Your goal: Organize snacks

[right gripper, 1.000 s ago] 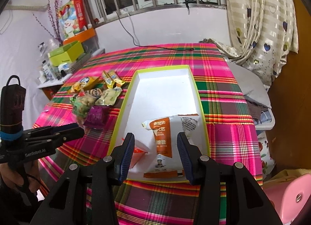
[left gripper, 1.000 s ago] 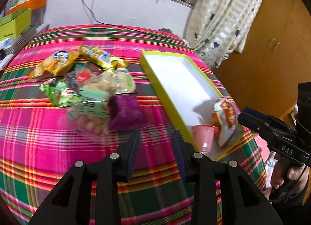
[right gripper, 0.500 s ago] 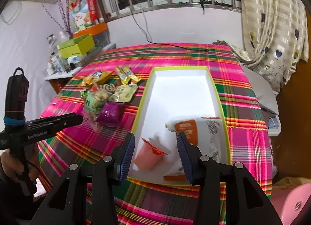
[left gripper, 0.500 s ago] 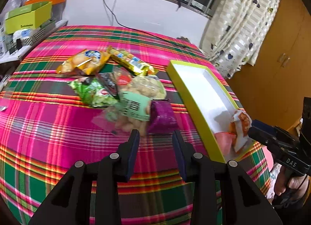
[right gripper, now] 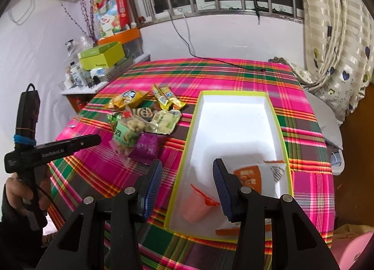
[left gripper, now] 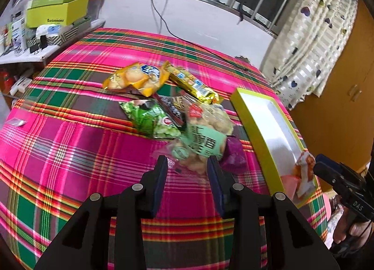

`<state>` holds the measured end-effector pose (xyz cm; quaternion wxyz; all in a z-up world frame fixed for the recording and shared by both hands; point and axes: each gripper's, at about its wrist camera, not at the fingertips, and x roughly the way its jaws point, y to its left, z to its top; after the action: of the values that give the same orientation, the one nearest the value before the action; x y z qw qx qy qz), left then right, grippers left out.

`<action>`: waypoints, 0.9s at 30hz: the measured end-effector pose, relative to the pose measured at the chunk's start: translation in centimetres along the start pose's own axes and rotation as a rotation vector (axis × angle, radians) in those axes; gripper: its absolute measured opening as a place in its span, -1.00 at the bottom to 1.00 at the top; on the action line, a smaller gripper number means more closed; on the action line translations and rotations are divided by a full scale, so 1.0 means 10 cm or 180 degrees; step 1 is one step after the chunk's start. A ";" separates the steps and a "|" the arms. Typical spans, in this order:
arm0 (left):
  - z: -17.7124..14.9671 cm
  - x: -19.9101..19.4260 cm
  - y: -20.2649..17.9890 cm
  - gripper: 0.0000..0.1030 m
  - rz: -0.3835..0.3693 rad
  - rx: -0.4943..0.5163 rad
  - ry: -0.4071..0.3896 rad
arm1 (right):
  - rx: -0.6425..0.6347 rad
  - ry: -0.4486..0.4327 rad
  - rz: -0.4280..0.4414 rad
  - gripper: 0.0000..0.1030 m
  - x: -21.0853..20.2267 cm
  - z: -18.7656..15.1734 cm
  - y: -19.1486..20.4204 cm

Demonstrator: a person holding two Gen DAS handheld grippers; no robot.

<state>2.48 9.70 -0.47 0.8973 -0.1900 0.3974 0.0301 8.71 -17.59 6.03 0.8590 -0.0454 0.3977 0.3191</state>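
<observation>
Both pairs of fingers stand apart with nothing between them: my left gripper [left gripper: 187, 167] is parted a moderate way, my right gripper [right gripper: 187, 174] somewhat wider. Neither touches a snack.

Taking the tray [right gripper: 187, 150] as my landmark: the loose pile lies on the cloth [left gripper: 70, 153] just beside the tray's long left wall. Nearest that wall is the purple pack [right gripper: 147, 146], touching the clear bag [left gripper: 198, 146] with the mint label. Beyond those, farther from me, lie the green pack [left gripper: 152, 118], the yellow pack [left gripper: 138, 78] and the gold bar [left gripper: 191, 83]. Inside the tray, at its near end, sit a pink cup [right gripper: 196, 207] and an orange-and-white bag [right gripper: 259, 174]; its far end is bare.

I judge the sorting to be early, two in and a heap to go. My left gripper lines up over the clear bag, which I take as the next pick. That calls for easing down, pinching one edge of the crinkly film without catching the purple pack, then carrying it across into the tray's bare end.
</observation>
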 end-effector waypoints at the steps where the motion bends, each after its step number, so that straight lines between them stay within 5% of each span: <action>1: 0.01 0.00 0.02 -0.29 0.0006 -0.0012 0.0002 | -0.0006 0.0005 0.0005 -0.15 0.01 0.01 0.01; 15: 0.27 0.19 0.37 -0.04 0.0074 -0.0373 0.0003 | -0.0245 0.0060 0.0025 -0.15 0.25 0.34 0.26; 27: 0.59 0.29 0.67 -0.03 0.0096 -0.0502 -0.0064 | -0.0598 0.0164 0.0108 -0.15 0.64 0.83 0.56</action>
<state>7.26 17.81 -1.07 0.8829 -0.2537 0.3876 0.0767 13.97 -7.12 8.06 0.8349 -0.1273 0.3888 0.3682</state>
